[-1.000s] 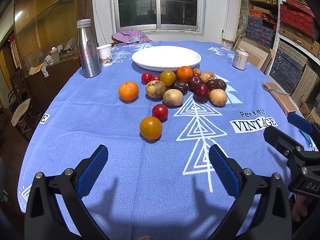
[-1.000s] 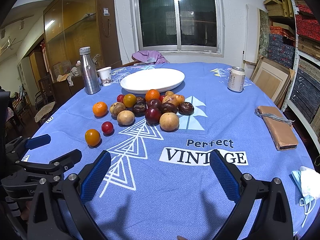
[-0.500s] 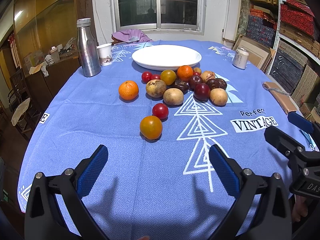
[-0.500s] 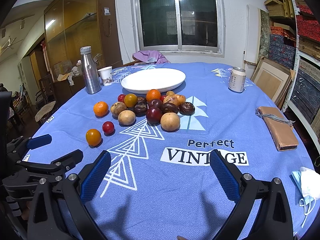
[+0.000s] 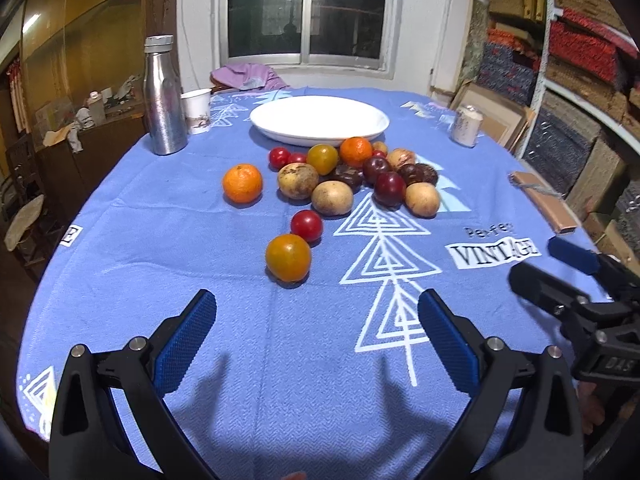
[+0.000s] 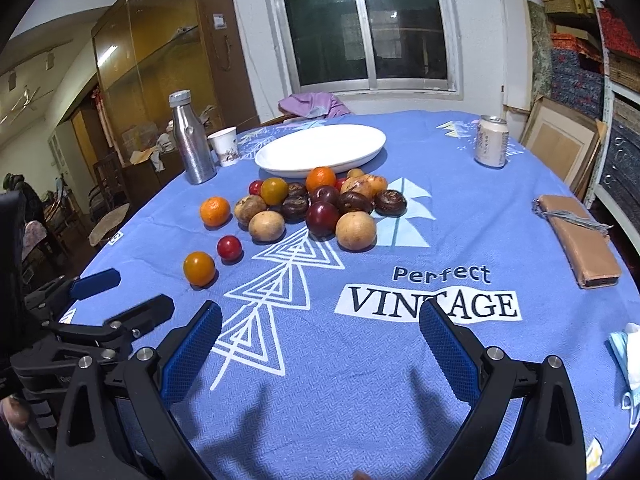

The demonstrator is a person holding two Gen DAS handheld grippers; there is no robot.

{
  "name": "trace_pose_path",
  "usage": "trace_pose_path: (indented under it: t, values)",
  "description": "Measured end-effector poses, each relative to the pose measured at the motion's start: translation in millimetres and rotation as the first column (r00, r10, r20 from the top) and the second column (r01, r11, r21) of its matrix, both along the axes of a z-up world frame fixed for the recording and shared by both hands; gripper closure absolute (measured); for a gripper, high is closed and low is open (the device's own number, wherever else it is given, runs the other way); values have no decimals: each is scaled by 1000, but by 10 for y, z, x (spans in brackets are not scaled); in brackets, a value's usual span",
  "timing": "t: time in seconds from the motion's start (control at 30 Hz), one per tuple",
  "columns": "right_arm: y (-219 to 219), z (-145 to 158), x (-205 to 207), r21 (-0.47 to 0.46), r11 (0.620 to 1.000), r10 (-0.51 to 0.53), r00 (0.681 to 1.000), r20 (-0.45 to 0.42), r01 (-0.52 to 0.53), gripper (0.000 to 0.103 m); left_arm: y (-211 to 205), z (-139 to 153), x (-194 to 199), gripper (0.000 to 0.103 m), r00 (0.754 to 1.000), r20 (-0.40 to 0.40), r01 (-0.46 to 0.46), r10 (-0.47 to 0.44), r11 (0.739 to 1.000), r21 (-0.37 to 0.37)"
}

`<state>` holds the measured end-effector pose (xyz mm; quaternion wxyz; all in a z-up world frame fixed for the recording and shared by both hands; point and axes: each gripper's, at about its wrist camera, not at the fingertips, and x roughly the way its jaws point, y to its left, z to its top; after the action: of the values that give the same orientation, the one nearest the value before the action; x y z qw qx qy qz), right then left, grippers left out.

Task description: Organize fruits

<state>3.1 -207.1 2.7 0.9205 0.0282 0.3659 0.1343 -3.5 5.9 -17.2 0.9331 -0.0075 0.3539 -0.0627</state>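
Both tongs hang low over the near edge of the bench, each spread wide apart and holding nothing: the left tongs (image 5: 316,332) point at the nearest fruit, the right tongs (image 6: 320,336) sit beside them over the printed cloth (image 6: 360,380). No fruit has reached the white plate (image 5: 320,120) yet; it stands bare at the far side, and the fruit lies loose in front of it. Most is bunched in a pile (image 5: 352,176) just short of the plate's rim, with an orange (image 5: 242,183) off to the left and a red tomato (image 5: 306,225) and an orange-yellow tomato (image 5: 288,257) lying closer in.

Round fruit on cloth would likely roll if nudged, so a closing pad that clips the near tomato off-centre could send it toward the bench edge. Ripe tomatoes may also bruise or split under too hard a squeeze. Reaching into the pile risks knocking neighbours loose, since the pieces touch one another. The two tongs are near each other and could collide if both go forward together.

On the cloth, "Perfect VINTAGE" (image 6: 432,296) reads clearly. The can (image 6: 491,142) carries print too small to read, and letters on the right tongs' body in the left view look like "DAS".
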Motion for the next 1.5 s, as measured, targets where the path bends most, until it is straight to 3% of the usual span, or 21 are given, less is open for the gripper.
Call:
trace_pose_path:
  t: [0.07,0.23,0.4,0.53,0.73,0.9,1.0,1.07,1.2,1.3,1.4,1.5]
  values:
    - [-26,-25,29,1,1000,13,1000,-11,-13,3,25,-15,3,4,1000,5,13,-13,1000,-17]
    - [-82,-108,110,55,998,43,996,-79,-38,3,61,-118,85,4,1000,-19,14,-13,1000,28]
    - [-89,-160,207,7,999,32,994,-102,-31,3,129,-216,258,4,998,-59,27,-22,997,79]
    - [-132,-193,391,37,995,103,977,-185,-98,3,240,-271,526,4,989,-130,72,-69,997,16]
    - [-73,-160,519,-46,988,136,980,-142,-144,3,251,-378,850,4,974,-186,111,-129,988,-106]
    - [-125,-228,693,-26,989,138,976,-171,-144,3,209,-428,1002,10,972,-191,117,-139,986,-122]
    - [-156,-272,814,-47,991,115,977,-181,-125,3,122,-455,1063,11,972,-192,124,-135,990,-67]
    - [-155,-310,894,-55,991,109,975,-194,-121,3,100,-461,1097,19,972,-196,122,-128,992,-43]
    - [-150,-389,1016,-90,990,86,978,-191,-104,3,119,-493,1176,30,966,-219,127,-138,990,-65]
    - [-188,-452,1082,-43,994,88,971,-222,-100,3,129,-494,1155,31,966,-215,130,-141,990,-61]
    - [-218,-462,1119,-25,996,77,969,-233,-85,3,65,-492,1116,46,967,-205,149,-153,988,-34]
    - [-198,-453,1153,-35,996,70,969,-237,-80,7,46,-488,1089,49,966,-198,164,-167,986,-30]
